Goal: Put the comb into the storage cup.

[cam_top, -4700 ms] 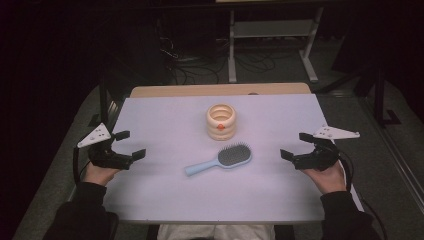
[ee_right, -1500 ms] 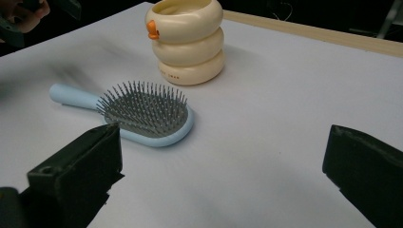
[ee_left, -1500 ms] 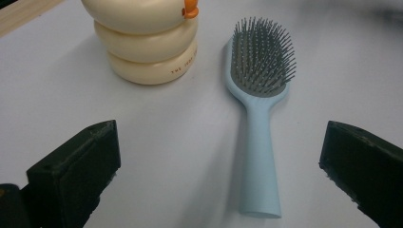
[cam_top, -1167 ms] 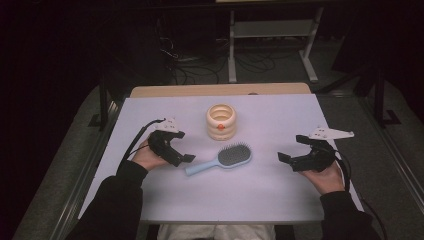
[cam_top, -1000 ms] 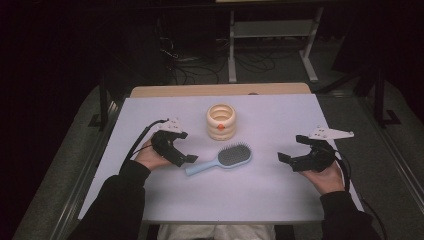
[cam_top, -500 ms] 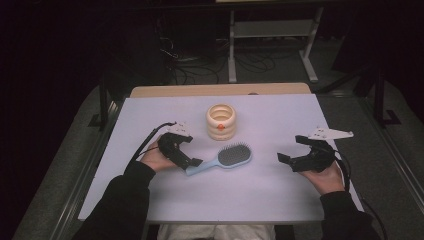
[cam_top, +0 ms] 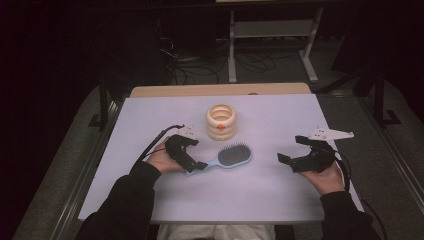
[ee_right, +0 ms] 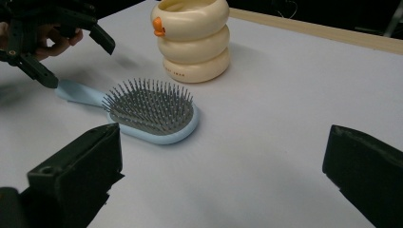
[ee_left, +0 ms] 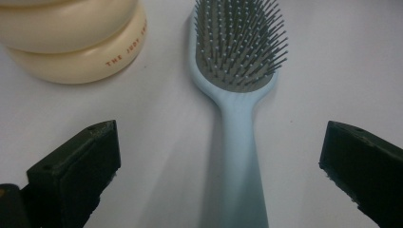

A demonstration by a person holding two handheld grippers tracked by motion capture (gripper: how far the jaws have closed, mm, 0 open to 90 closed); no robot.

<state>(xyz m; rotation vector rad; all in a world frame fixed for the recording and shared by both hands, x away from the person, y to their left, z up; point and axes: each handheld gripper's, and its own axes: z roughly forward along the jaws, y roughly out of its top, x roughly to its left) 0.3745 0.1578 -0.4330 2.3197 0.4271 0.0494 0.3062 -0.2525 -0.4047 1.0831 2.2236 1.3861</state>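
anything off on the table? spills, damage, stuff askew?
Nothing stands out. The brush lies flat, bristles up, intact. The cup stands upright beside it, no spill. The left gripper is open around the brush handle; the right gripper is open, off to the side.

"THE JUDY…" on cream holder

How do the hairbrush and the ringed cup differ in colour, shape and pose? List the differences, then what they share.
The hairbrush is light blue with grey bristles; the ringed cup is cream with an orange beak. The hairbrush is long and lies flat, bristles up; the ringed cup is round and stands upright. Both rest on the white table, untouched.
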